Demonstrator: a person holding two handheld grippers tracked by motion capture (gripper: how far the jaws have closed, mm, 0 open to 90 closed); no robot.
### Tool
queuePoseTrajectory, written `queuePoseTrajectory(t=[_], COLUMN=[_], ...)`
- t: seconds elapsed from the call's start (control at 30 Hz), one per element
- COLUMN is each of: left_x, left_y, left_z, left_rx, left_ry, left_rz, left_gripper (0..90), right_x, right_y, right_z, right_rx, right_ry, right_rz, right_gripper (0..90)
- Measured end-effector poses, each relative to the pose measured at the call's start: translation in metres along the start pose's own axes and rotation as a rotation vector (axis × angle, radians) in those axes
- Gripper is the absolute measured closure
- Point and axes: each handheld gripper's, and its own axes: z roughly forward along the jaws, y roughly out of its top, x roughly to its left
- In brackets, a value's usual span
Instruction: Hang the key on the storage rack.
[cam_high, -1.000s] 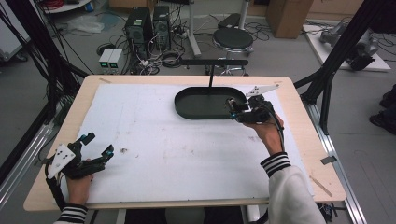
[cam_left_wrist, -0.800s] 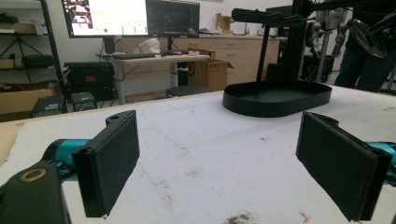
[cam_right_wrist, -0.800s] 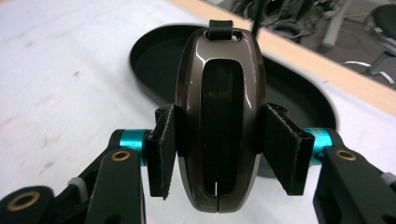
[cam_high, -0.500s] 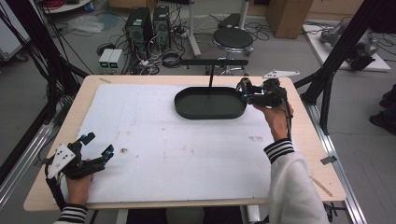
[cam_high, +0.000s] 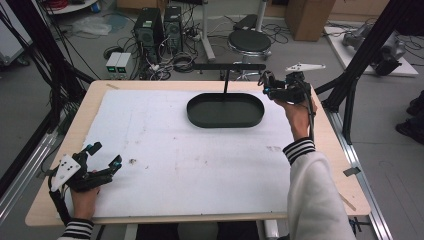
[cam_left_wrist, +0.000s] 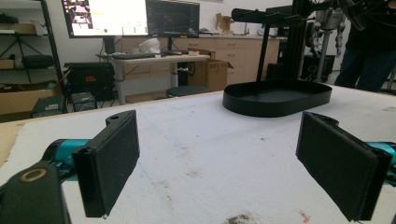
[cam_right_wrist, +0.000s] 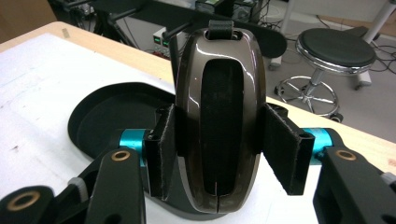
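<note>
Brown and glossy, the oval case (cam_right_wrist: 219, 116) sits clamped in the right claw (cam_right_wrist: 219, 144) above the black tray's (cam_high: 200, 112) far right end, so keep it level and squeezed; the left claw (cam_high: 102, 160) rests open near left.

Seen from high above the near edge, looking forward and down across the table (cam_high: 165, 150). Also from low on either side, close behind each gripper's jaws, both facing the black tray (cam_high: 225, 111) (cam_left_wrist: 277, 97) (cam_right_wrist: 100, 112).
</note>
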Motion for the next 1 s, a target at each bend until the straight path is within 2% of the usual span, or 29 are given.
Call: queuePoseTrajectory(t=[0.13, 0.3, 0.57, 0.87, 1.0], left_x=[0.000, 0.000, 0.000, 0.000, 0.000], left_y=[0.000, 0.000, 0.000, 0.000, 0.000], left_z=[0.000, 0.000, 0.000, 0.000, 0.000], left_rx=[0.000, 0.001, 0.001, 0.002, 0.004], left_ry=[0.000, 0.000, 0.000, 0.000, 0.001], left_rz=[0.000, 0.000, -0.002, -0.002, 0.001], left_gripper=[13.9, 13.9, 13.9, 13.9, 13.9], right_x=[-0.001, -0.003, -0.007, -0.010, -0.011], right_y=[0.005, 0.016, 0.019, 0.023, 0.028], right_z=[0.002, 0.008, 0.015, 0.021, 0.023], right_rx=[-0.010, -0.002, 0.009, 0.000, -0.016], right_ry=[-0.007, -0.021, -0.050, -0.057, -0.076], right_rz=[0.010, -0.011, -0.020, -0.013, -0.017], right_gripper=[48.1, 48.1, 48.0, 48.0, 48.0])
